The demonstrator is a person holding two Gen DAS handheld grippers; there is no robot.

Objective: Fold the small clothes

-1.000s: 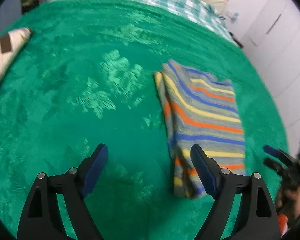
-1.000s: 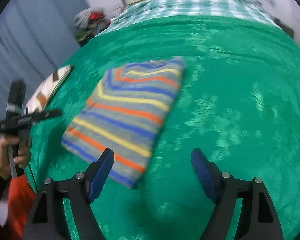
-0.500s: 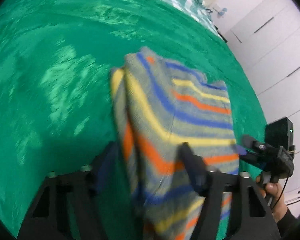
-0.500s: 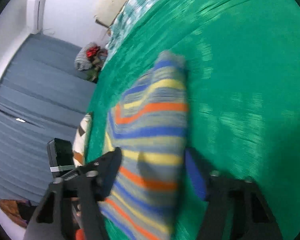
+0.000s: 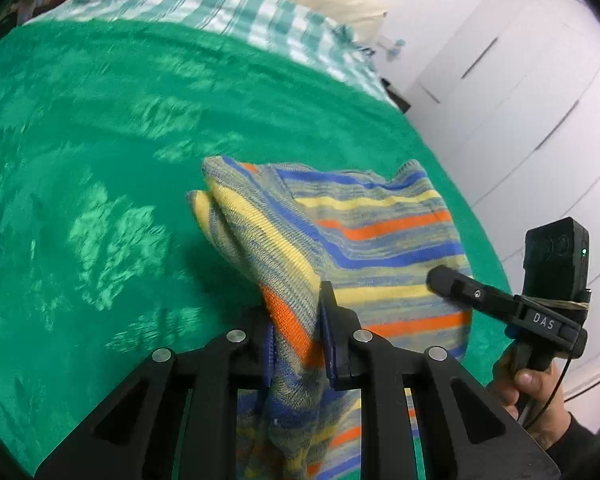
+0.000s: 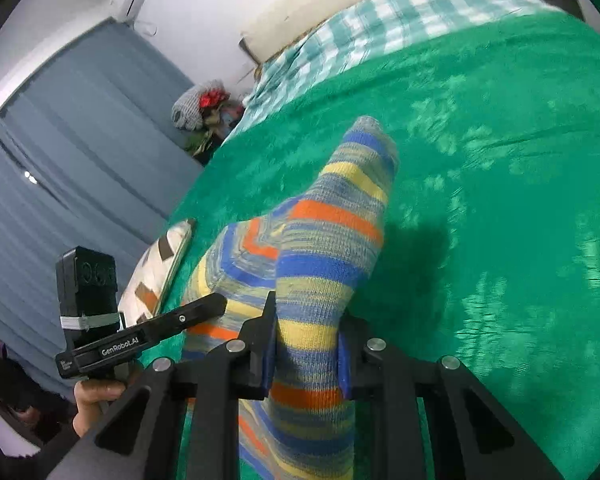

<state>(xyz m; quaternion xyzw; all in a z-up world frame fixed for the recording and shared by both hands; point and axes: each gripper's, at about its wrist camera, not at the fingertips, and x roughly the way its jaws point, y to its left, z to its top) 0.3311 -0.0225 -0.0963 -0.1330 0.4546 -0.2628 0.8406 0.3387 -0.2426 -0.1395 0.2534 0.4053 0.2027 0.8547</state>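
Note:
A folded knit garment with blue, yellow and orange stripes is raised at its near edge off the green blanket. My left gripper is closing, its pads pinching a bunched corner of the garment. In the right wrist view my right gripper is also closing, and it grips the other near corner of the garment. The far edge still rests on the blanket. Each view shows the other gripper's finger beside the cloth, held by a hand.
A checked sheet covers the head of the bed. A cream and brown folded cloth lies near the blanket's left edge. Blue curtains hang on the left, with white wardrobe doors on the right. A heap of clothes sits by the curtains.
Both grippers were open with the garment lying flat ahead. They moved onto its near edge, closed on it and lifted that edge off the blanket.

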